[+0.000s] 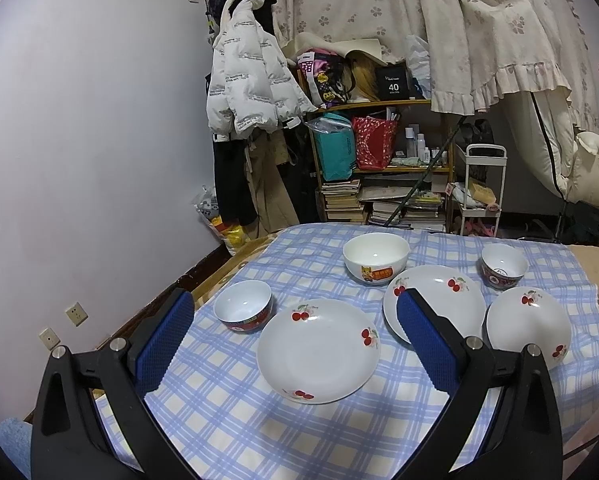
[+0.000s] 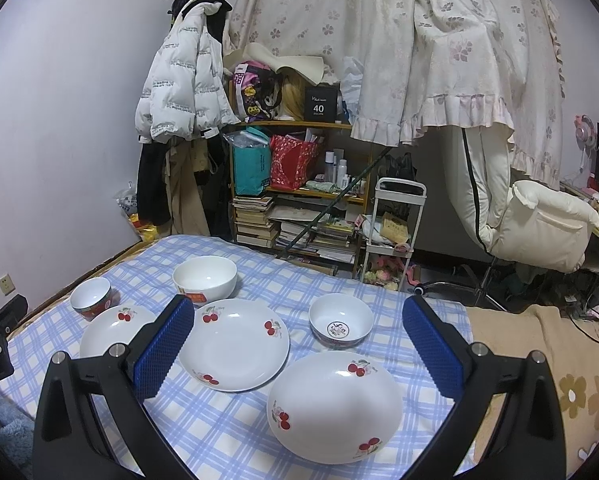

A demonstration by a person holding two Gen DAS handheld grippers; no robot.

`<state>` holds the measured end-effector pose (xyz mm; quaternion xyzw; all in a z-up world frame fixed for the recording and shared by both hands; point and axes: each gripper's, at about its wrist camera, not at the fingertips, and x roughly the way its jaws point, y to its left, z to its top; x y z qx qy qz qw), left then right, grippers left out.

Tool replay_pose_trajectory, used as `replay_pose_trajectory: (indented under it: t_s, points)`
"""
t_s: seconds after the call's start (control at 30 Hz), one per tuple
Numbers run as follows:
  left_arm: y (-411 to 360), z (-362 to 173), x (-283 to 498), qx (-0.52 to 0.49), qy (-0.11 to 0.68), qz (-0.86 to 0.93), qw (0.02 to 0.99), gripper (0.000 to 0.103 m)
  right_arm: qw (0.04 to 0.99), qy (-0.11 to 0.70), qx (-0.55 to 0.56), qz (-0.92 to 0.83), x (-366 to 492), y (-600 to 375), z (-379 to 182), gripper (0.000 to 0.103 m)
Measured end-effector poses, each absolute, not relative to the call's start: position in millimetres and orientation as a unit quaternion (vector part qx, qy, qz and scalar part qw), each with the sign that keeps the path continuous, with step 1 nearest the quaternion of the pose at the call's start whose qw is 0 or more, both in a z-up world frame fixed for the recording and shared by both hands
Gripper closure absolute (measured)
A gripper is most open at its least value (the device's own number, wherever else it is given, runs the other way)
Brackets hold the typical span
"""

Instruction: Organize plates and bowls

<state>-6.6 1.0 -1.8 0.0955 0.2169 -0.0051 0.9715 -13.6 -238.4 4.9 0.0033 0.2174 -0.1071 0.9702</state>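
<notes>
Both grippers are hovering over the checked cloth (image 1: 227, 420) with jaws spread wide, gripping nothing. The left gripper (image 1: 295, 344) is hanging above the left plate (image 1: 318, 350), the right gripper (image 2: 299, 344) above the right plate (image 2: 334, 406). A third plate (image 2: 235, 344) is sitting between them, with the big white bowl (image 1: 375, 258) and two small bowls (image 1: 243, 311) (image 2: 340, 326) lying around.

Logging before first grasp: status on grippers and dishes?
Left gripper open, empty. Right gripper open, empty. Three cherry plates and three bowls lie apart on the checked cloth, none stacked. Nothing in the way.
</notes>
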Motion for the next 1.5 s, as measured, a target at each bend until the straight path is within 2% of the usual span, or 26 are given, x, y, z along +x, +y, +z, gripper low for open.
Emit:
replay_pose_trajectory:
  t_s: [0.27,0.43,0.63,0.77,0.83,0.9,1.2,1.5]
  points:
    - [-2.1,-3.7,-2.1,0.094,0.231,-0.030,0.968,0.003,0.968,0.226,0.018,-0.102,-13.2,-241.4,3.2,0.000]
    - [1.1,-2.7,7.3,0.087,0.246,-0.033,0.965,0.003,0.967,0.235,0.025,-0.100,-10.7,-242.2,-16.3,0.000]
    - [11.2,16.0,36.2,0.087,0.269,-0.014,0.959,0.003,0.963,0.256,0.053,-0.069,12.7,-241.8,-13.3,0.000]
    - [20.1,24.5,59.6,0.092,0.294,-0.006,0.951,0.003,0.966,0.249,0.021,-0.066,23.5,-218.4,-3.9,0.000]
    - [19.6,22.9,70.7,0.128,0.299,0.021,0.945,0.003,0.967,0.246,0.004,-0.064,31.6,-209.6,0.1,0.000]
    - [21.5,19.4,81.6,0.144,0.309,0.025,0.940,0.003,0.967,0.248,-0.009,-0.058,40.5,-199.2,1.2,0.000]
    - [52.7,-7.8,128.4,0.085,0.373,0.024,0.924,0.003,0.961,0.272,-0.041,-0.020,76.1,-150.4,-7.9,0.000]
    - [81.1,-44.9,157.7,0.042,0.430,0.040,0.901,0.003,0.957,0.290,-0.026,0.004,121.2,-144.3,-15.2,0.000]
